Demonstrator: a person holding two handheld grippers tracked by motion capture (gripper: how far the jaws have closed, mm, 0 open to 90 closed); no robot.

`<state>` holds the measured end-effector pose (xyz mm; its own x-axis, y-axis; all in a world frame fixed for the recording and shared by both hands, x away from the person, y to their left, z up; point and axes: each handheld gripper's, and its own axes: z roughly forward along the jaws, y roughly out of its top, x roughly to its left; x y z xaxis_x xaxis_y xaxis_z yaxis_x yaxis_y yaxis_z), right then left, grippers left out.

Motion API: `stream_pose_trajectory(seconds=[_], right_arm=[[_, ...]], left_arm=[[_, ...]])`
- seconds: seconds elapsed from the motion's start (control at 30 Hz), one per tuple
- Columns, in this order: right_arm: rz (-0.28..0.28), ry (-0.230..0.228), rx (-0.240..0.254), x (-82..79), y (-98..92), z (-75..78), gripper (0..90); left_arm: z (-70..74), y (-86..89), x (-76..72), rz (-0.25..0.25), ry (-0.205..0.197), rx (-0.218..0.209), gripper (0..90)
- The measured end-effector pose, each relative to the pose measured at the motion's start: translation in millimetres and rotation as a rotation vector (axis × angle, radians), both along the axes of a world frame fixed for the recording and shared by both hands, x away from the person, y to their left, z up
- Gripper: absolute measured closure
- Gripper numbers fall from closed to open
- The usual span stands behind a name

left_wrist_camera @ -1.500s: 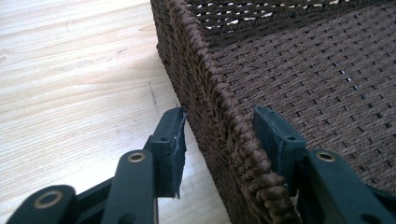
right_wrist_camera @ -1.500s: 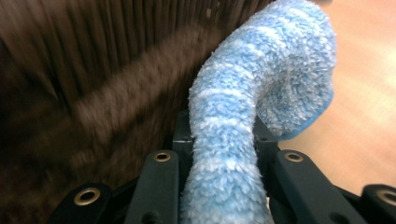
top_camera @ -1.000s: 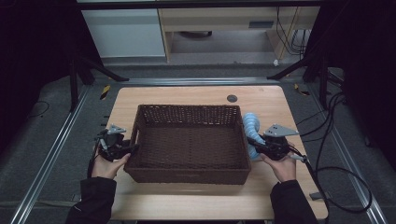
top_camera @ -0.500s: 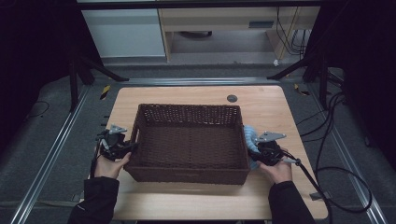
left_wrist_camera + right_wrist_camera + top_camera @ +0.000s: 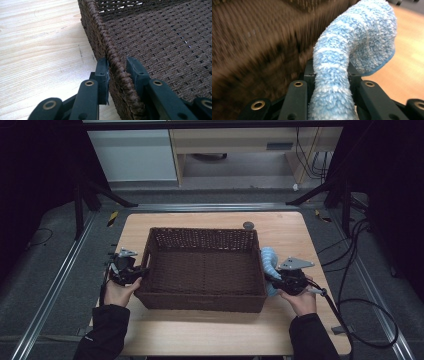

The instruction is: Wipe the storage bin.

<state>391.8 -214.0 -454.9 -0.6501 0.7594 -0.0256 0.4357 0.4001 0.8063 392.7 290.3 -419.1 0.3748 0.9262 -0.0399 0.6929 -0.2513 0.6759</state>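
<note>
A brown wicker basket (image 5: pixel 202 231) stands in the middle of the wooden table (image 5: pixel 280 227). My left gripper (image 5: pixel 140 272) is at its left wall. In the left gripper view my left gripper (image 5: pixel 117 63) has its jaws on either side of the braided rim (image 5: pixel 110 47); they have just been closing and now press on it. My right gripper (image 5: pixel 272 279) is beside the basket's right wall, shut on a fluffy light blue striped sock (image 5: pixel 270 259). In the right gripper view the sock (image 5: pixel 362 32) curls up out of my right gripper (image 5: pixel 330 65), with the basket wall (image 5: pixel 257 37) blurred at the left.
A small dark round thing (image 5: pixel 248 225) lies on the table behind the basket. Black cables (image 5: pixel 360 270) trail over the floor at the right. Metal rails (image 5: pixel 55 285) run along both sides of the table, and a white cabinet (image 5: pixel 132 155) stands at the back.
The left gripper's jaws have closed onto the basket's left rim. The right gripper with the sock has sunk slightly beside the right wall. The basket has not moved.
</note>
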Motion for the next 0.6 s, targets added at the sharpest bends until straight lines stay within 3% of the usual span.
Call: stream_pose_trajectory(seconds=[0.13,0.27,0.33,0.43,0.5,0.6], right_arm=[[0.008,0.087,-0.077,1.6,3.8,-23.1,70.5],[0.004,0.099,-0.045,0.3,2.0,-22.9,70.5],[0.007,0.076,-0.035,-2.3,0.7,-15.5,70.5],[0.008,-0.006,0.026,-9.8,-4.7,5.8,70.5],[0.020,-0.058,0.030,-16.0,-7.3,19.2,70.5],[0.030,-0.060,0.044,-19.5,-8.3,22.1,70.5]], left_arm=[[0.1,-0.2,0.1,0.003,0.007,-0.003,71.7],[0.1,0.2,0.7,0.003,0.008,-0.004,71.7],[-0.1,0.4,1.5,0.004,0.009,-0.008,71.7],[-0.2,0.2,3.0,0.005,0.008,-0.008,71.7],[-0.1,0.3,3.8,0.004,0.009,-0.008,71.7],[-0.2,0.0,4.1,0.003,0.008,-0.007,71.7]])
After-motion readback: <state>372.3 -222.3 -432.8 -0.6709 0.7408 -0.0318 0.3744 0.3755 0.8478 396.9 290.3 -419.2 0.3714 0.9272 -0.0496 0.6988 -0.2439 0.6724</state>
